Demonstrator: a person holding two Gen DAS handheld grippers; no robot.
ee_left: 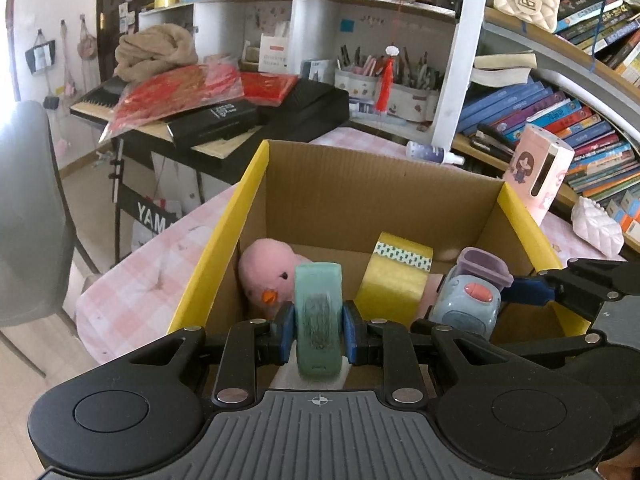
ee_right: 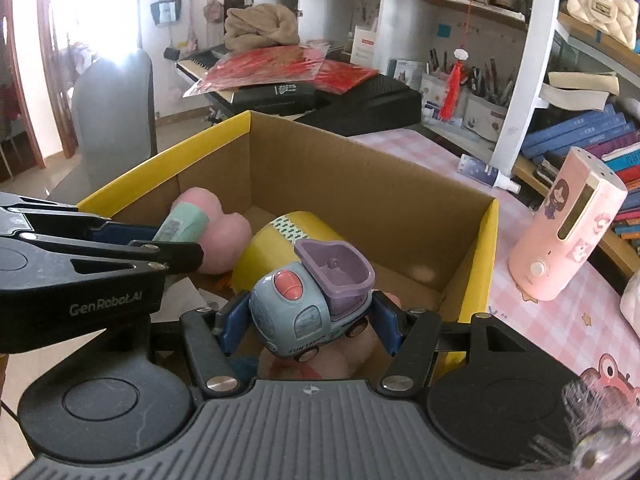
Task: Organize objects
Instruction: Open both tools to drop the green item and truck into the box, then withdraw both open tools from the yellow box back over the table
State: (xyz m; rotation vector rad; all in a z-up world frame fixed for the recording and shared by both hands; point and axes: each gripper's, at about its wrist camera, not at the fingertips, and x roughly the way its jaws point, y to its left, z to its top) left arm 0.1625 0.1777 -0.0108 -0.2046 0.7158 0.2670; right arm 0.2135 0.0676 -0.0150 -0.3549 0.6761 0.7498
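Across the middle of both frames we see the open cardboard box [ee_left: 360,200] [ee_right: 360,184] with yellow flaps, standing on the pink checked tablecloth [ee_left: 132,280] [ee_right: 560,320]. Inside it, toward the lower left of the left wrist view, lies a pink plush chick [ee_left: 266,270] [ee_right: 224,236], and just right of centre a yellow tape roll [ee_left: 394,280] [ee_right: 276,240] rests on the box floor (tilted, its patterned edge upward). At the right edge a pink dispenser [ee_left: 538,168] [ee_right: 568,224] stands upright on the cloth outside the box.

At the bottom centre of the left wrist view our left gripper [ee_left: 318,330] [ee_right: 160,236] is clenched on a green block [ee_left: 319,320] [ee_right: 182,226] held over the box interior. At the bottom centre of the right wrist view our right gripper [ee_right: 310,320] [ee_left: 520,288] is clamped on the toy truck [ee_right: 312,304] [ee_left: 470,300], blue with a purple bed, also over the box and beside the tape roll.
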